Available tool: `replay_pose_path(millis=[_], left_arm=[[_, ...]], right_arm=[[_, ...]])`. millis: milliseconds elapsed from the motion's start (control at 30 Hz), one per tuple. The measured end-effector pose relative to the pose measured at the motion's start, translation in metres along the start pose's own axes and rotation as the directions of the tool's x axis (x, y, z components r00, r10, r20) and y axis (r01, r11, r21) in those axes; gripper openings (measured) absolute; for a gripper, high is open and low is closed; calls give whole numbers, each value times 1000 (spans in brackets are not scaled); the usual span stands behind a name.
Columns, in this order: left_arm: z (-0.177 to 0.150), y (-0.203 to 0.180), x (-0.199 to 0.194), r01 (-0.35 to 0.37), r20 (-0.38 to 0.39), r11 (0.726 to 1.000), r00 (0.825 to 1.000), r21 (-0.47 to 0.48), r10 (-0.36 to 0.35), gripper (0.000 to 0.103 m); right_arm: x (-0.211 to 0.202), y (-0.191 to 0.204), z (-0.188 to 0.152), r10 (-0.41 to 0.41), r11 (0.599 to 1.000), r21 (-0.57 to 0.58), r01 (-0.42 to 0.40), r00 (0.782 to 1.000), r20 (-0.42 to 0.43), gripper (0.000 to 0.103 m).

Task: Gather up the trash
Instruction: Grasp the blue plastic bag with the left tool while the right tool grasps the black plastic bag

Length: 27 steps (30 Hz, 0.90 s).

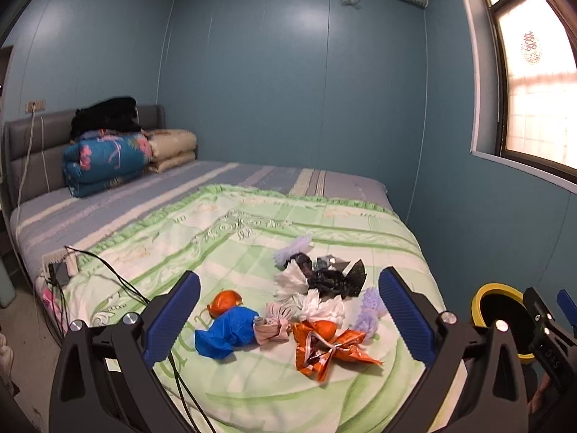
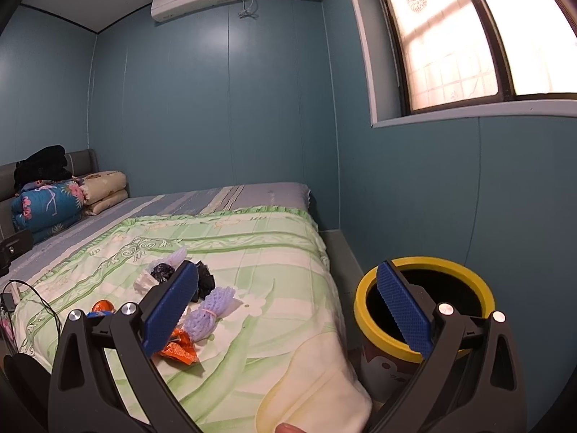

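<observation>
A pile of trash lies on the green bedspread (image 1: 252,389): an orange foil wrapper (image 1: 330,350), a blue plastic bag (image 1: 227,332), a black bag (image 1: 333,276), white and purple foam nets (image 1: 368,312) and a pink band (image 1: 276,324). My left gripper (image 1: 288,317) is open and empty, hovering just short of the pile. A yellow-rimmed bin (image 2: 423,306) stands on the floor right of the bed; it also shows in the left wrist view (image 1: 499,321). My right gripper (image 2: 288,310) is open and empty, between the purple foam net (image 2: 209,312) and the bin.
Folded quilts (image 1: 108,158) sit at the headboard. A power strip with black cables (image 1: 63,267) lies at the bed's left edge. A blue wall and window (image 2: 468,36) close off the right side. My right gripper shows at the left wrist view's right edge (image 1: 551,328).
</observation>
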<state>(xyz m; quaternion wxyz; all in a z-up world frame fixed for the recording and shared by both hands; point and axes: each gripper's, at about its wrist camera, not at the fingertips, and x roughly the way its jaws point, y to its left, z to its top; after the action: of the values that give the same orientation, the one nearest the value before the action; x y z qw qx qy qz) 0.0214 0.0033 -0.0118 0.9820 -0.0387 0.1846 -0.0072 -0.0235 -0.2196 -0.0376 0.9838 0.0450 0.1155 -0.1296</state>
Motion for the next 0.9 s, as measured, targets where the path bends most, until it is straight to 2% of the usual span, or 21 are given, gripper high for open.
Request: replay_pose_path(millis=[200, 267, 367, 433, 467, 533, 633, 733, 800, 867, 900], left_arm=[[-8, 32, 31, 94, -74, 995, 993, -16, -95, 96], [-15, 39, 41, 90, -86, 996, 992, 6, -89, 96], [-25, 50, 65, 70, -138, 996, 988, 57, -61, 96], [-31, 58, 80, 60, -177, 996, 983, 67, -48, 96], [-34, 62, 89, 56, -202, 996, 978, 69, -41, 96], [-40, 70, 107, 60, -248, 995, 968, 79, -39, 96], [-45, 83, 137, 76, -329, 996, 943, 51, -55, 96], [-48, 96, 164, 76, -387, 997, 919, -14, -76, 96], [-53, 101, 180, 69, -414, 997, 907, -39, -79, 96], [-58, 106, 191, 71, -434, 994, 896, -79, -98, 96], [-62, 107, 196, 76, -443, 992, 889, -99, -112, 96]], right_arm=[[28, 5, 4, 94, 995, -34, -96, 994, -63, 95], [48, 8, 5, 152, 986, -49, -159, 981, -122, 95], [81, 15, 6, 177, 976, -90, -197, 966, -190, 95], [106, 22, 5, 215, 963, -106, -248, 943, -254, 95], [124, 27, 3, 278, 943, -96, -320, 911, -304, 95], [148, 40, -1, 314, 920, -117, -374, 882, -352, 95], [185, 58, -6, 322, 907, -125, -402, 853, -411, 95], [226, 67, -7, 355, 909, -31, -415, 813, -461, 95], [251, 77, -7, 355, 909, -16, -415, 798, -487, 95], [268, 84, -7, 353, 912, -7, -411, 793, -496, 95], [278, 89, -8, 375, 903, 12, -430, 773, -512, 95]])
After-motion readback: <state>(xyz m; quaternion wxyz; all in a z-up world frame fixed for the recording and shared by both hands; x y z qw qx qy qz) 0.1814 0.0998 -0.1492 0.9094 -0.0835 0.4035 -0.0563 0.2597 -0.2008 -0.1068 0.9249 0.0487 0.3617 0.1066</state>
